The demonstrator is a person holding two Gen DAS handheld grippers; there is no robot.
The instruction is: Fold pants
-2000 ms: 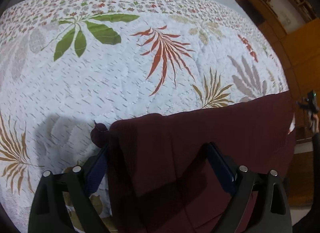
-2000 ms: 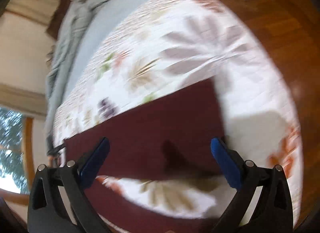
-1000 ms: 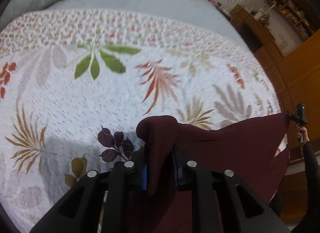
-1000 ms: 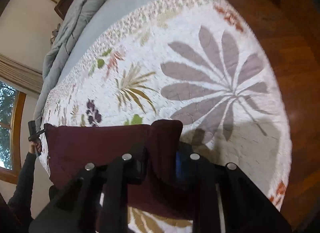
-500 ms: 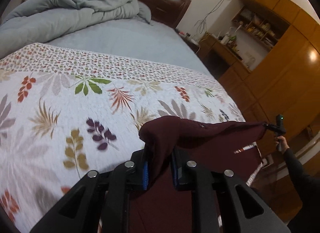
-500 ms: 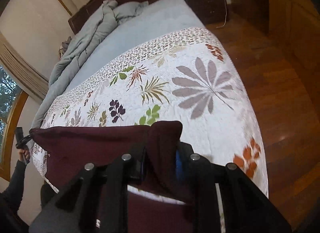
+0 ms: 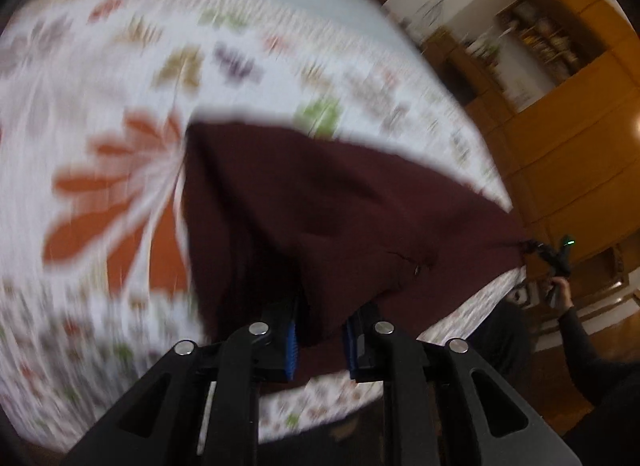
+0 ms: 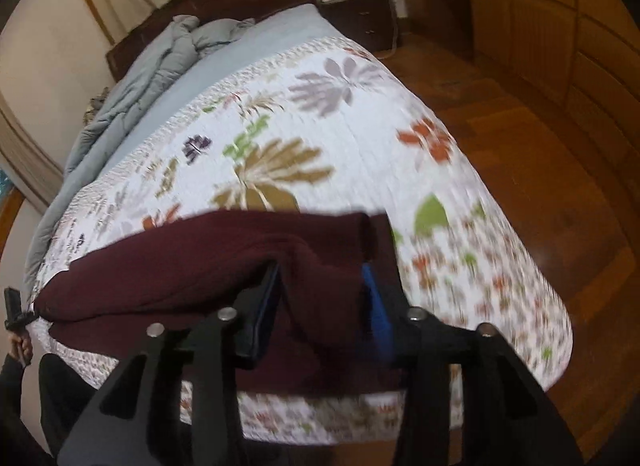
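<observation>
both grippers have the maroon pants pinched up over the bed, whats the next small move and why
Probably carry both held corners forward together and lower them onto the cloth already lying on the quilt. The left gripper and right gripper each pinch a bunch of the pants, the fabric spans between them, and the lower part rests flat on the bed, so a fold is half made.

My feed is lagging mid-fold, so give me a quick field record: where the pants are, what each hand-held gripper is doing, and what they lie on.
pants: maroon, partly lifted, spread between both grippers over the quilt
left hand-held gripper: shut on pants, cloth pinched between blue pads
right hand-held gripper: fingers on either side of a bunched fold of pants; grip unclear
quilt: white, leaf print, covers the near end of the bed
duvet: grey, bunched at the headboard end
image: both views motion-blurred
</observation>
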